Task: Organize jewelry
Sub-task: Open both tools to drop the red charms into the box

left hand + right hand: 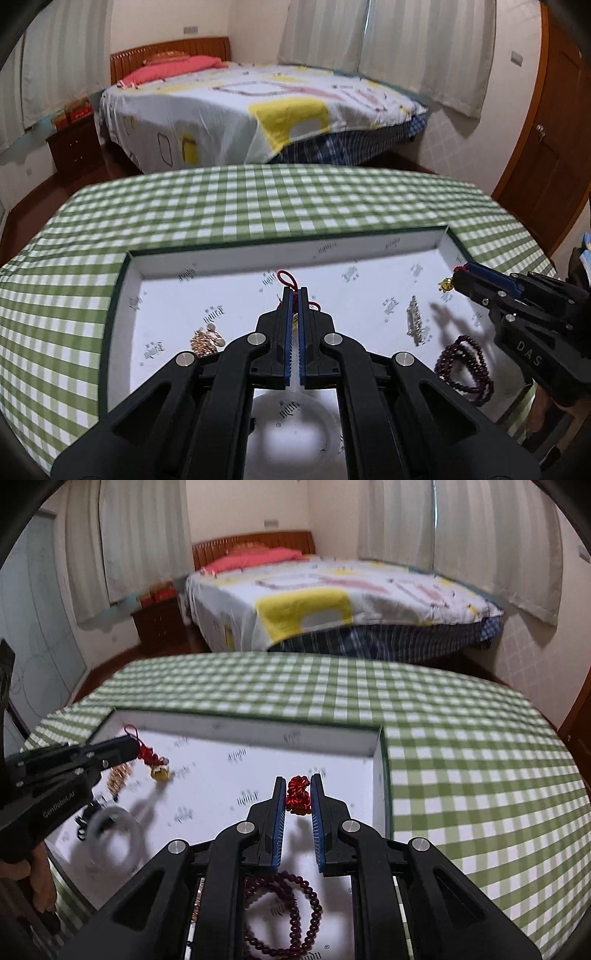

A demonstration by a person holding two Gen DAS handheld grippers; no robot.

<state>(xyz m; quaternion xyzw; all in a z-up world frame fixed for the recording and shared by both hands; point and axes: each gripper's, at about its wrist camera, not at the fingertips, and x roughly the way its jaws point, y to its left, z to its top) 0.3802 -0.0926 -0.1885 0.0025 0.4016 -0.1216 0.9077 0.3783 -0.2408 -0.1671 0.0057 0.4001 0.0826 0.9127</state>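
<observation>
1. We see a shallow white tray point(155, 266) with dark green walls lying on a table covered by a green checked cloth point(258, 199).
2. Our left tongs point(294, 295) are closed tight on a red cord charm point(291, 282); the cord loop pokes out past the tips, over the middle of the tray near its far wall.
3. From the right wrist view, that same charm point(147, 755) dangles below the left tongs point(129, 747), with a small gold piece point(159, 772) at its lower end, close to the tray's far left corner.
4. Our right tongs point(299, 794) are closed on a second red knotted charm point(298, 795), pinched between the blue pads point(280, 801), near the tray's right wall.
5. In the left wrist view the right tongs point(461, 275) reach in over the tray's far right corner, and a little gold ornament point(446, 285) hangs just beside the tips.
6. A dark red bead bracelet point(465, 363) lies coiled by the tray's right edge, towards the near side.
7. A silver bar-shaped piece point(415, 321) lies just left of the bracelet.
8. A gold chain heap point(207, 341) sits in the left half of the tray.
9. A pale translucent bangle point(114, 834) lies near the tray's near left side.
10. A bed point(258, 110) stands beyond the table.
</observation>
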